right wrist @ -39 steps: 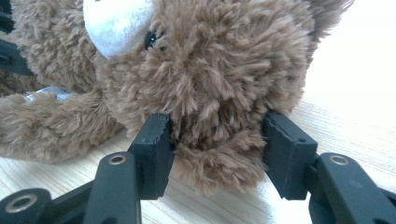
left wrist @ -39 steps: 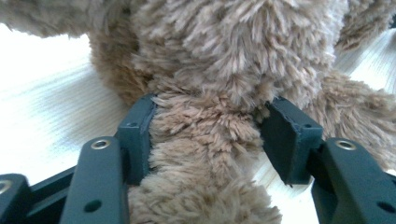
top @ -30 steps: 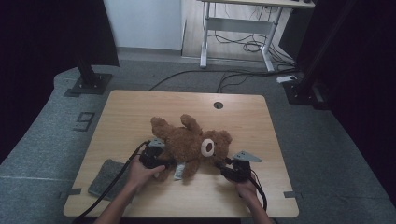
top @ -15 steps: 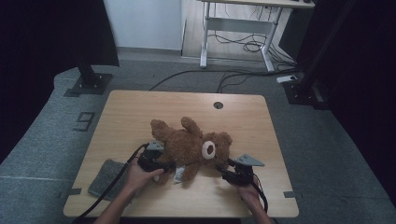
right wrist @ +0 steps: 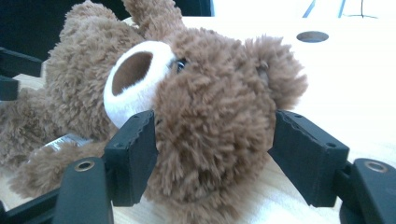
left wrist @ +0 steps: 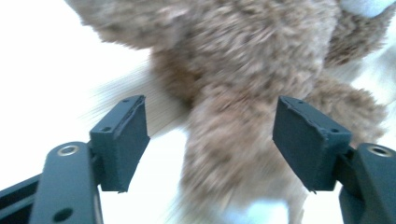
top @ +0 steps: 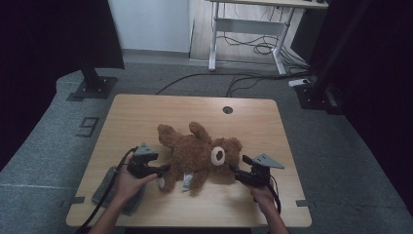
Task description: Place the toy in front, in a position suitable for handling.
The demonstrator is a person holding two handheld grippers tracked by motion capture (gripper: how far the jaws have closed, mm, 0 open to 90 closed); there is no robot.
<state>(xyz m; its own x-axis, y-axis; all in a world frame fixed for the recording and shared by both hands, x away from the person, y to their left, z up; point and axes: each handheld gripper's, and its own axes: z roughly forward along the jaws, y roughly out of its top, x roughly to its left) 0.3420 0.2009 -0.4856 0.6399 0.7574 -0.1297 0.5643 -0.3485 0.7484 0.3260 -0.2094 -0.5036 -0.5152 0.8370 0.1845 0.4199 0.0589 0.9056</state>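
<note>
Light wooden table (top: 146,117), round cable hole (top: 227,110) near far edge. Brown teddy bear (top: 197,153) lies mid-table; grey cloth (top: 104,187) at near left corner

A grey cloth (top: 113,187), perhaps, on the wooden table (top: 146,117).

Right gripper (right wrist: 212,154) at the head of the teddy bear (right wrist: 187,102).
The bear lay on its side on the wooden table (right wrist: 355,74), its white muzzle turned leftward. The two black jaws, having just been opening, flanked its head; the right one stood clear of the fur. A round hole (right wrist: 312,36) lay beyond the bear.
</note>
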